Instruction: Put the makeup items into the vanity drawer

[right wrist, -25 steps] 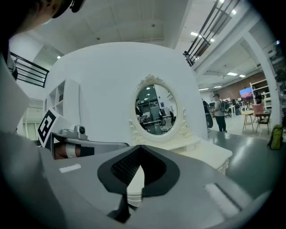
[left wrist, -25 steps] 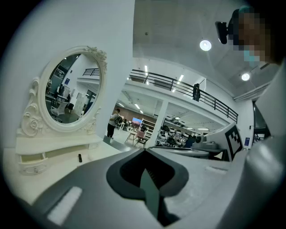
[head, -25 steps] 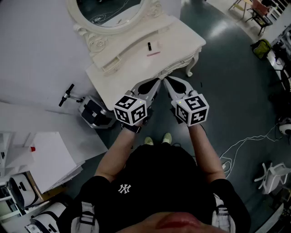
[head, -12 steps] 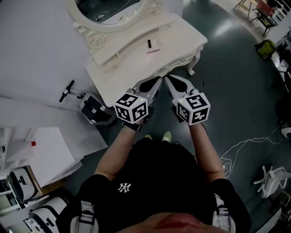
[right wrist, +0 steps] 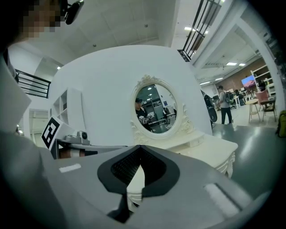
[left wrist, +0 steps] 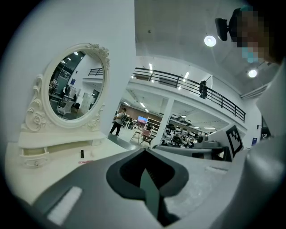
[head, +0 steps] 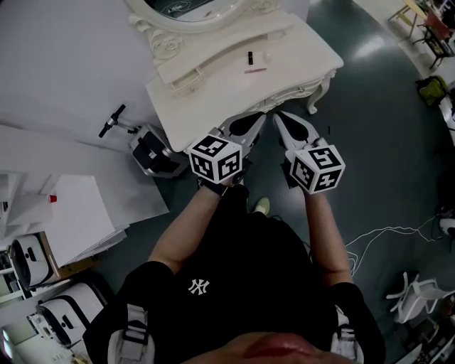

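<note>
The white vanity [head: 213,92] with its oval mirror [head: 192,11] stands at the top of the head view. On its top lie a small black tube [head: 250,57] and a thin pink pencil [head: 256,70]. The left gripper view shows the same tube [left wrist: 82,154] and pencil [left wrist: 85,161], with a small drawer [left wrist: 33,152] under the mirror [left wrist: 76,87]. My left gripper [head: 261,117] and right gripper [head: 279,115] are side by side at the vanity's front edge. Both are shut and hold nothing. The right gripper view faces the mirror [right wrist: 156,109] and the tabletop [right wrist: 210,147].
On the floor left of the vanity sit a black box [head: 153,153] and a black-handled bar [head: 114,121]. White boards [head: 71,220] lie further left. A cable [head: 384,231] and a white chair [head: 419,291] are on the dark floor to the right.
The vanity has come closer in the head view. Both grippers have moved forward to its front edge, still shut and side by side.
</note>
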{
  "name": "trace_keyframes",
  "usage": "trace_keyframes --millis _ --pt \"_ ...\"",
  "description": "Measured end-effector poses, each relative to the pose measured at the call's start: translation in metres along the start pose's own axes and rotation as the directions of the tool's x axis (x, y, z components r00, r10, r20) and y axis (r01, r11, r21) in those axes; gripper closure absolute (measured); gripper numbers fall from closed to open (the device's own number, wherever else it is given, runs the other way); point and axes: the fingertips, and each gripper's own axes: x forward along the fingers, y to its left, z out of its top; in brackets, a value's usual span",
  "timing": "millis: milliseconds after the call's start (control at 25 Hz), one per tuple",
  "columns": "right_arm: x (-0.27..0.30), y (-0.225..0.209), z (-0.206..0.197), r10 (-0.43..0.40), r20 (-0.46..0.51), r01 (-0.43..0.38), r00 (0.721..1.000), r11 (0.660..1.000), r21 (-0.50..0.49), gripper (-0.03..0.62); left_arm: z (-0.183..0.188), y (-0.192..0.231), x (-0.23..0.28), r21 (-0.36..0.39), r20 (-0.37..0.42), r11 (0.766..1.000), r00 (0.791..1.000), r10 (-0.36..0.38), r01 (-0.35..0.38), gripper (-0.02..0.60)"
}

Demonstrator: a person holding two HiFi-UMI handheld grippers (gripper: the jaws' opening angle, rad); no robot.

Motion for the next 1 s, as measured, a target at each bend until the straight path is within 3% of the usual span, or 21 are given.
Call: trace_keyframes --millis 440,800,1000 --pt "0.042 -0.024 -0.004 -0.013 -0.037 0.012 0.999 1.0 -0.004 0.571 -0.004 0.049 0.025 0.038 -0.037 0.999 0.999 0.023 -0.022 0.581" --pt "0.119 -0.061 -0.013 -0.057 -0.106 0.058 0.993 0.998 0.013 0.57 -0.006 0.133 0.062 0.029 -0.098 0.999 0.995 0.018 -0.016 0.581" --pt "0.163 -0.08 -0.013 -0.098 -0.128 0.101 0.987 0.995 0.017 0.57 -0.007 0.177 0.084 0.066 -0.142 0.998 0.99 -0.005 0.014 0.581"
